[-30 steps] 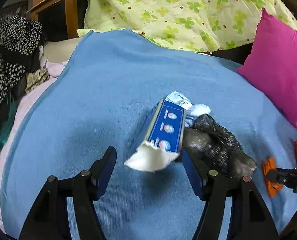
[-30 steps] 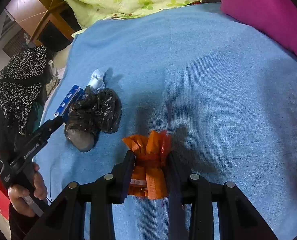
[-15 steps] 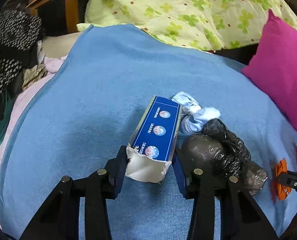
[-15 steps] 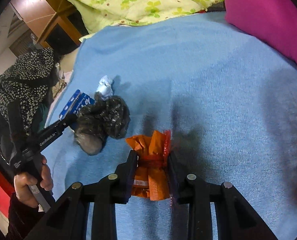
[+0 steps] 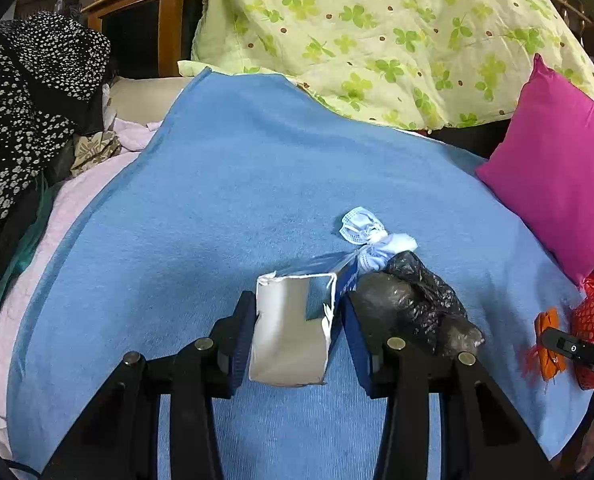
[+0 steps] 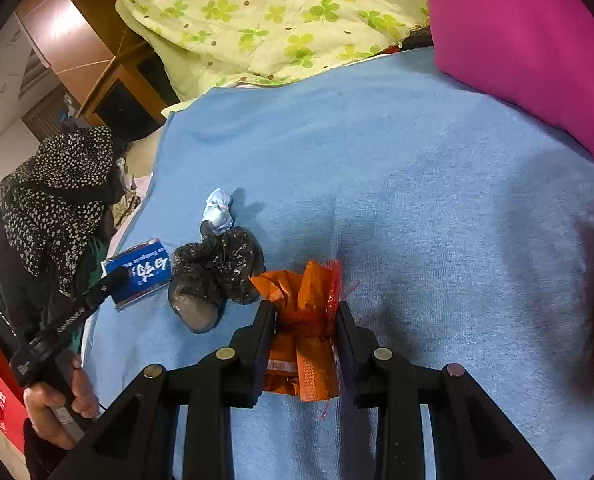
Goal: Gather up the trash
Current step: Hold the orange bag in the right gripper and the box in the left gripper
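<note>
The left hand-held gripper [image 5: 297,320] is clenched on a torn blue carton [image 5: 293,328] at lower centre. The right hand-held gripper [image 6: 303,320] grips an orange wrapper [image 6: 305,320], lower centre too. Just beside both, on the blue blanket [image 6: 417,168], lie a black bag [image 6: 217,272] and a crumpled face mask [image 6: 218,210].

black left gripper [image 5: 297,328] and right gripper [image 6: 303,330]; silver screws, dark blue pads, bare-skinned hand [image 6: 57,404]

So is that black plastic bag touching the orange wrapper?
Touching. In the right wrist view the black bag overlaps the orange wrapper's upper left corner with no blanket visible between them; the right gripper clamps the wrapper.
</note>
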The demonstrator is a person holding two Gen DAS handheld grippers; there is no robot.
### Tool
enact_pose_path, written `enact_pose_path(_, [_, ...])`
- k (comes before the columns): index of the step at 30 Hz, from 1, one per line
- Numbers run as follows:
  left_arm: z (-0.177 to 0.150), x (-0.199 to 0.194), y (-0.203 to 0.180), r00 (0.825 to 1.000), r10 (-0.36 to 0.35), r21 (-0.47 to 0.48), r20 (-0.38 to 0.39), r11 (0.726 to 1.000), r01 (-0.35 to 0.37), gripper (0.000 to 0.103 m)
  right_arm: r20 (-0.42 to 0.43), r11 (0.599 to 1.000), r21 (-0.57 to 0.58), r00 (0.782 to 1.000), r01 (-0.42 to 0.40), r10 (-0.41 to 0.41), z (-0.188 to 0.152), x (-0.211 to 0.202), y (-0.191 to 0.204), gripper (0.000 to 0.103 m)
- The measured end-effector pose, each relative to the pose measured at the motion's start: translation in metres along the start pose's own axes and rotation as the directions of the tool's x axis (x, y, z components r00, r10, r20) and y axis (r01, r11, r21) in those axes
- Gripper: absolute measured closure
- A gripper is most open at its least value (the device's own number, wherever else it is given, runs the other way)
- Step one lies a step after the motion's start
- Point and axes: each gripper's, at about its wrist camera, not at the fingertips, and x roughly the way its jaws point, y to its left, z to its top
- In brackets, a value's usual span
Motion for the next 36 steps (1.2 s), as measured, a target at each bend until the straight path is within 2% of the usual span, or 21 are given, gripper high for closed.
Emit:
enact_pose_path(5, [-0.004, -0.01, 0.002, 0.999, -0.028, -0.016, -0.019, 0.999, 0.028, 0.058, 0.012, 1.0, 0.009, 1.0, -0.003, 0.003, 0.0, -0.005, -0.003, 0.071])
enact_pose_path(19, [-0.005, -0.047, 0.004, 0.998, -0.011, 0.012, 0.054, 1.0, 0.011, 0.058, 0.1, 0.999, -0.021, 0.994, -0.038, 0.04, 0.001, -0.033, 0.003, 0.071])
enact_pose_path(36, [-0.016, -0.066, -0.066, 0.996, -0.081, 0.181, 0.024, 0.981, 0.075, 0.058, 0.144, 0.999, -0.037, 0.989, -0.036, 0.041, -0.004, -0.056, 0.002, 0.071])
